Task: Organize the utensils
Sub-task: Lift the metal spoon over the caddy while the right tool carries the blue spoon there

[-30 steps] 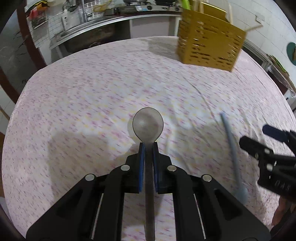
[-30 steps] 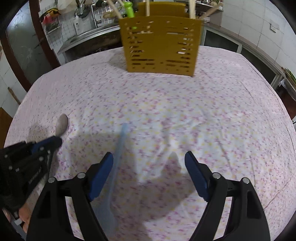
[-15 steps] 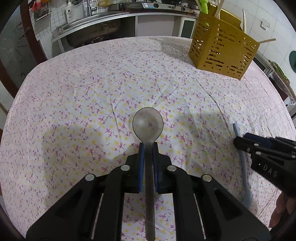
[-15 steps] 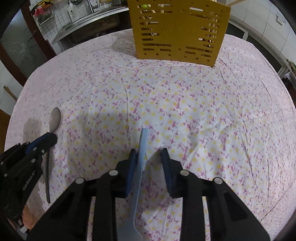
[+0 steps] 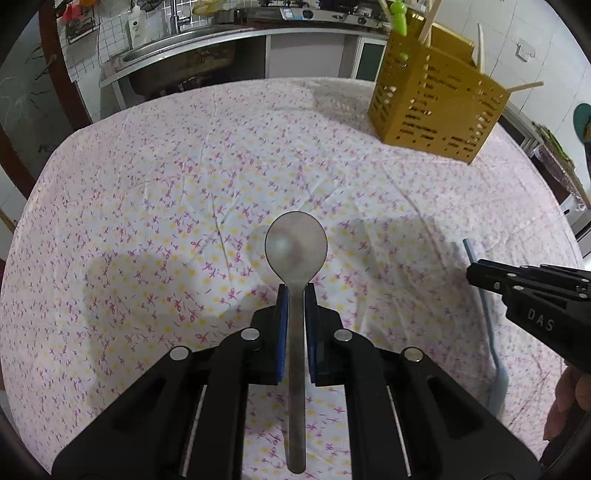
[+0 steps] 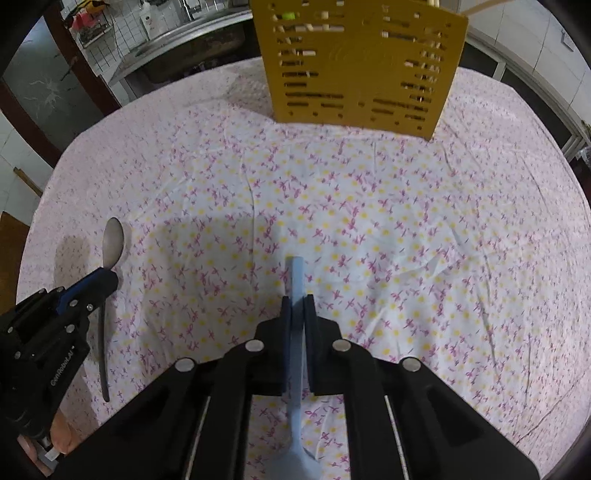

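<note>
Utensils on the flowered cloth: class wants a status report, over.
Left gripper shut on metal spoon. Right gripper shut on blue utensil. Yellow caddy ahead, path clear.

Both the left tool (image 5: 296, 295) and right tool (image 6: 297, 306) are clamped tight, angled steeply downward.

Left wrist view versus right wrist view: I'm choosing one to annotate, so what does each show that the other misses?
Only the left wrist view shows the metal spoon bowl head-on, its handle clamped in the left hand-held gripper, and the holder's green utensil standing above the rim.

Only the right wrist view shows the blue utensil clamped between the right hand-held gripper pads.

Both show both utensils, both grippers, the yellow slotted holder and the floral tablecloth.
</note>
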A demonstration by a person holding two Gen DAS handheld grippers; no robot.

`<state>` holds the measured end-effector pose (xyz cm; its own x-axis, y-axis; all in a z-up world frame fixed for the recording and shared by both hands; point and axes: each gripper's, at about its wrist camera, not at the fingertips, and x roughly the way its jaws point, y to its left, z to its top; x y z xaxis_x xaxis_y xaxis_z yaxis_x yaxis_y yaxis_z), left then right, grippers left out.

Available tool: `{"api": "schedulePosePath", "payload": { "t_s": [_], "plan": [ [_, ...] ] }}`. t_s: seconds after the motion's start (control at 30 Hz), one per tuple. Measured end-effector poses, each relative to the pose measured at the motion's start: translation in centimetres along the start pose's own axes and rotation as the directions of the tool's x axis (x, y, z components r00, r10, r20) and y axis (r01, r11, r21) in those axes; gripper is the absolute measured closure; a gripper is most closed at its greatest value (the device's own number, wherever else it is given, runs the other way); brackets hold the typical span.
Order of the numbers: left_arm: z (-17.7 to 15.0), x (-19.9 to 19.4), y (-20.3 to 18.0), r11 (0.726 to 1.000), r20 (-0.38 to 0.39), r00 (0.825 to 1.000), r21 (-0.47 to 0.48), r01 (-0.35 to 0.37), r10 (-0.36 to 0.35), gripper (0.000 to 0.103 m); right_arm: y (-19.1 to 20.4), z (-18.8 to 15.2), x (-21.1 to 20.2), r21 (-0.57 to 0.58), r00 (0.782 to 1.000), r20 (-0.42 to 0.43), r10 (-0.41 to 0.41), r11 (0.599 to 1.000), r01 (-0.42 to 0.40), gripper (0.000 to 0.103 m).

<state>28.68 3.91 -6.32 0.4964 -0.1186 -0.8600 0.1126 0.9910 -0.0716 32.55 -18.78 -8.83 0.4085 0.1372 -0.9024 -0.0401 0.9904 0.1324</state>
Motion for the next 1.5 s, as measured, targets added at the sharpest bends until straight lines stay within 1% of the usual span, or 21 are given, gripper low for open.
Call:
{"api": "schedulePosePath", "payload": {
  "t_s": [0.1,0.2,0.33,0.4,0.47,0.57,0.6,0.67,0.7,0.8,0.87,1.03,1.13,1.3,1.37,1.43,1.5],
  "plan": [
    [0.3,-1.0,-0.5,1.000,0.034,0.999,0.000,0.012,-0.012,0.096,-0.7,0.2,-1.5,-0.004,0.997,0.074,0.006,1.000,-0.006,0.096],
    [0.8,-1.9,-1.0,1.000,0.074,0.997,-0.011,0.029,-0.028,0.096,-1.7,0.4,-2.9,0.004,0.990,0.135,0.032,0.999,-0.033,0.096],
    [1.8,-2.9,-2.1,0.997,0.120,0.991,-0.031,0.068,-0.064,0.096,-3.6,1.0,-5.5,0.021,0.967,0.248,0.061,0.997,-0.069,0.096],
    [2.2,-3.5,-2.8,0.997,0.145,0.987,-0.027,0.066,-0.061,0.096,-4.5,1.1,-7.1,0.019,0.947,0.309,0.088,0.995,-0.099,0.096],
    [2.9,-4.1,-3.8,0.997,0.168,0.983,-0.023,0.080,-0.075,0.096,-5.0,1.7,-8.3,0.024,0.927,0.361,0.097,0.993,-0.113,0.096],
    [4.0,-5.0,-5.1,0.996,0.208,0.975,-0.012,0.086,-0.082,0.096,-6.1,2.7,-10.0,0.025,0.891,0.438,0.118,0.989,-0.143,0.096],
    [4.4,-5.5,-5.7,0.996,0.230,0.970,-0.005,0.085,-0.081,0.096,-6.6,3.0,-10.5,0.023,0.881,0.456,0.124,0.988,-0.150,0.096],
    [5.3,-6.7,-6.5,0.996,0.275,0.957,0.004,0.092,-0.090,0.096,-7.3,3.4,-11.8,0.011,0.854,0.504,0.128,0.988,-0.155,0.096],
    [5.6,-7.1,-6.8,0.995,0.292,0.951,0.007,0.098,-0.096,0.096,-7.4,3.6,-12.1,0.006,0.846,0.518,0.128,0.988,-0.154,0.096],
    [7.0,-8.9,-7.9,0.994,0.364,0.925,0.022,0.108,-0.109,0.097,-7.9,4.8,-13.7,-0.018,0.809,0.572,0.133,0.989,-0.150,0.096],
    [8.1,-9.6,-8.5,0.993,0.390,0.914,0.031,0.114,-0.117,0.097,-8.0,5.2,-14.7,-0.031,0.796,0.590,0.136,0.989,-0.146,0.096],
    [10.3,-10.4,-10.0,0.991,0.422,0.896,0.052,0.127,-0.137,0.097,-8.6,7.0,-16.2,-0.050,0.769,0.626,0.129,0.991,-0.126,0.096],
    [11.4,-10.8,-10.6,0.991,0.448,0.884,0.069,0.111,-0.130,0.097,-8.9,7.7,-16.6,-0.056,0.752,0.647,0.129,0.991,-0.122,0.096],
    [13.1,-10.8,-11.1,0.991,0.447,0.884,0.086,0.106,-0.134,0.097,-9.6,9.1,-17.5,-0.058,0.725,0.676,0.130,0.991,-0.123,0.096],
    [13.7,-11.0,-11.5,0.991,0.455,0.881,0.093,0.099,-0.130,0.097,-9.6,9.8,-18.3,-0.057,0.707,0.696,0.125,0.991,-0.118,0.096],
    [14.5,-11.3,-12.0,0.991,0.466,0.876,0.104,0.088,-0.127,0.097,-9.5,10.6,-19.1,-0.062,0.689,0.717,0.109,0.994,-0.092,0.096],
    [15.3,-11.7,-12.3,0.991,0.480,0.869,0.114,0.077,-0.122,0.097,-9.3,11.4,-19.6,-0.064,0.678,0.729,0.093,0.996,-0.068,0.096]
  ]
}}
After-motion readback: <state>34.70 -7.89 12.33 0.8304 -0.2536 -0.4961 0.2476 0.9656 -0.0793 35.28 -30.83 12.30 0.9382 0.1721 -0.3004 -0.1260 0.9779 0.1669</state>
